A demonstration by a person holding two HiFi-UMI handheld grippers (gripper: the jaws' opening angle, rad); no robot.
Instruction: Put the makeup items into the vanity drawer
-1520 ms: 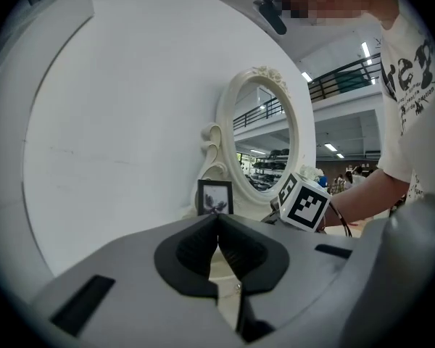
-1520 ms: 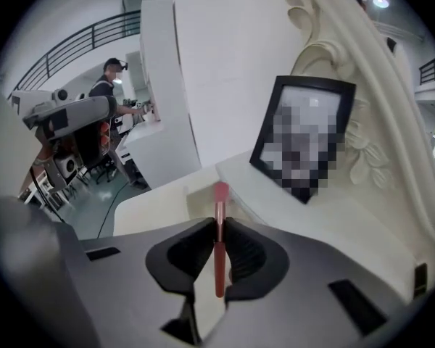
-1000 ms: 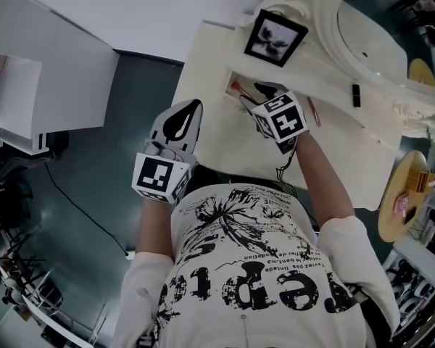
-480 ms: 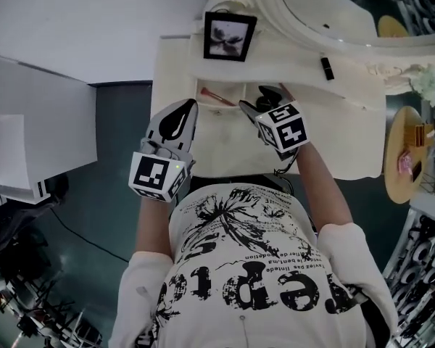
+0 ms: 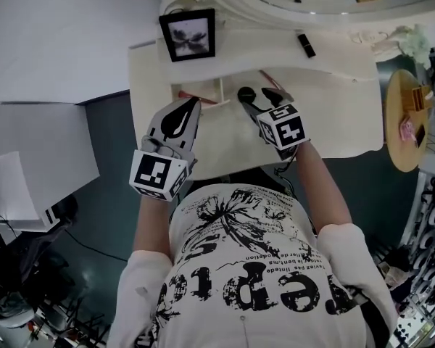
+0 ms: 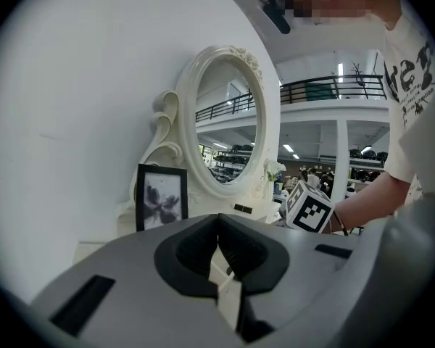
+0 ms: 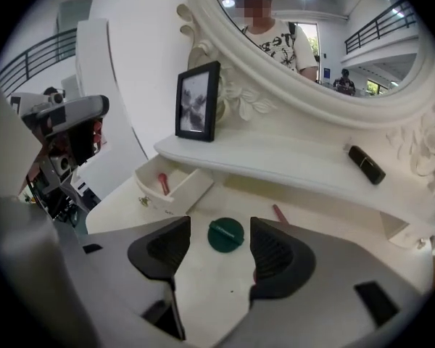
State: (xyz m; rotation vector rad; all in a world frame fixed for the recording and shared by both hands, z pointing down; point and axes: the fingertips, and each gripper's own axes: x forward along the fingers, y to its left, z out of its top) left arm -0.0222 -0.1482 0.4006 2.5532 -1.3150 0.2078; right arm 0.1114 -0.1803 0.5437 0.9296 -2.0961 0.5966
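A dark green round compact (image 7: pixel 225 235) lies flat on the white vanity top (image 5: pixel 326 122), just ahead of my right gripper (image 7: pixel 219 223). Its jaws are open with nothing between the pads. The head view shows the compact (image 5: pixel 245 93) off that gripper's (image 5: pixel 255 101) tips. The small drawer (image 7: pixel 175 188) stands pulled out at the left, a red stick (image 7: pixel 163 182) lying in it. A red pencil (image 7: pixel 279 213) lies on the top behind the compact. A black lipstick (image 7: pixel 366 164) rests on the shelf. My left gripper (image 5: pixel 191 106) hovers near the drawer (image 5: pixel 201 91), shut and empty (image 6: pixel 219 227).
A black-framed picture (image 5: pixel 188 33) stands on the shelf's left end beside the oval mirror (image 7: pixel 326 42). A white cabinet (image 5: pixel 36 143) stands left of the vanity, a round wooden stand (image 5: pixel 402 122) to its right. Dark floor lies between them.
The head view has swung, so the vanity sits further left and squarer in the picture. My right gripper's jaws have spread, and the green compact now shows clear of their tips.
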